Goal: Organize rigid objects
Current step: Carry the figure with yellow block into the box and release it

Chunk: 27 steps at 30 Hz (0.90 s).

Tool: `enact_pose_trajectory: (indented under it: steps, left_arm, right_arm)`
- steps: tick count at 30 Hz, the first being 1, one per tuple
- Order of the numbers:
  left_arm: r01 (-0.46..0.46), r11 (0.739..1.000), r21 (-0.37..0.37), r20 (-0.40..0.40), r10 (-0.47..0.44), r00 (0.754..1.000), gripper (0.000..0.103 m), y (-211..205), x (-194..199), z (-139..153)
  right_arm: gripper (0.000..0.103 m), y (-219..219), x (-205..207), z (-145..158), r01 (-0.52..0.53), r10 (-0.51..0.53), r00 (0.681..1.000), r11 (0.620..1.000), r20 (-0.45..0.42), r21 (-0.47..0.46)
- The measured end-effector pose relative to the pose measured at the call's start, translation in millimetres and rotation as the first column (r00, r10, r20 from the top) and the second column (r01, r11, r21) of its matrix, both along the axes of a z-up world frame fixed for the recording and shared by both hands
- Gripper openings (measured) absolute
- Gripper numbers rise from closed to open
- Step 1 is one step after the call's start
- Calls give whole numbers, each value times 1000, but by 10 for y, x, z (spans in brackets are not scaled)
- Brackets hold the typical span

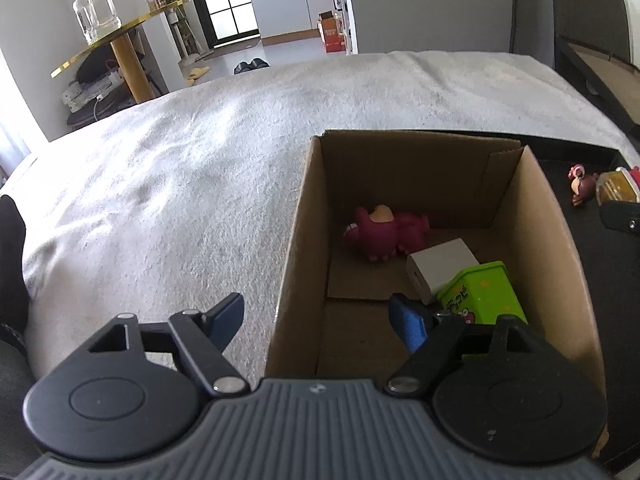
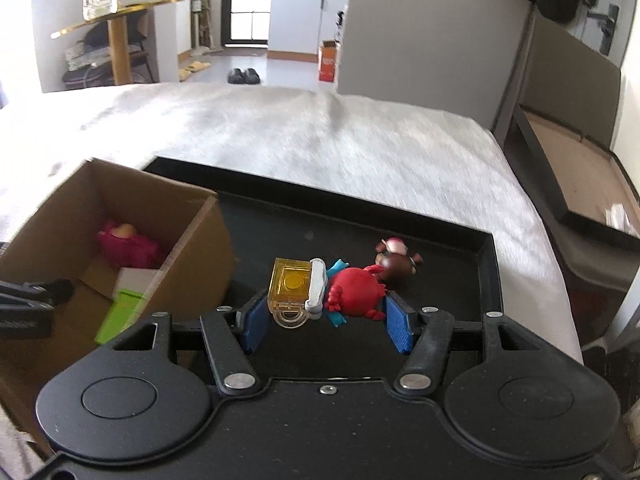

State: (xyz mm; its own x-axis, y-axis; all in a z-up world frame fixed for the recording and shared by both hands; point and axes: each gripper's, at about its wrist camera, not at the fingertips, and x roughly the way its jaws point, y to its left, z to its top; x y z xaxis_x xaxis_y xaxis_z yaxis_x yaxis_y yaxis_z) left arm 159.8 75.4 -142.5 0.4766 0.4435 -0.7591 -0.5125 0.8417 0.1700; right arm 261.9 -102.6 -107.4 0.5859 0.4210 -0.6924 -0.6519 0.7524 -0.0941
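Observation:
A cardboard box point(image 1: 540, 208) sits on a white blanket and holds a magenta bear toy point(image 1: 380, 232), a white block point(image 1: 440, 264) and a green tin point(image 1: 480, 292). My left gripper point(image 1: 320, 316) is open and empty, straddling the box's left wall. In the right wrist view the box point(image 2: 200, 248) is at left, beside a black tray point(image 2: 460, 280). My right gripper point(image 2: 326, 316) is open around a red figure with a yellow clear base point(image 2: 320, 288) lying on the tray. A small brown bear figure point(image 2: 400, 262) lies just beyond it.
The white blanket point(image 1: 180, 180) spreads left and far. A gold-edged side table with a glass jar point(image 1: 96, 12) stands at far left. A dark bed frame point(image 2: 580, 184) runs along the right. The brown bear also shows at the left wrist view's right edge point(image 1: 580, 186).

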Motion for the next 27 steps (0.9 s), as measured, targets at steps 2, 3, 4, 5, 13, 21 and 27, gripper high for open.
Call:
enact_pose_trajectory:
  steps: [2,3,4,5,13,21,27]
  left_arm:
    - [6,1000,13,11,-6,1000,73,-1,-33,18]
    - [7,1000,8,15,-7,1000,67,11,-48,22]
    - [4,1000,-2,19,-4,1000,61,27,-60,23]
    - [2,1000,-15,24,-2,1000,58,48,-73,25]
    - [-11,999,-51,43,13,999,20,156,-167,28]
    - [9,998,-66,83,-3,997,12,168,-224,42]
    - [17,996,-84,104,-8,995,12,186,-257,67]
  right_arm:
    - [58,45,-42,55,-13,13,1000,1000,6,7]
    - [58,67,-63,77,-21,21,1000,1000,9,12]
    - [58,91,-90,103,-29,29,999,999,13,16]
    - [58,114,-114,128,-39,39,999,999,19,19]
    - [58,338,-300,265,-129,128,991,991,37,30]
    - [58,549,-453,264,-185,184,982,983,37,10]
    - [58,631,-554,233,-207,207,978,978,34,-12]
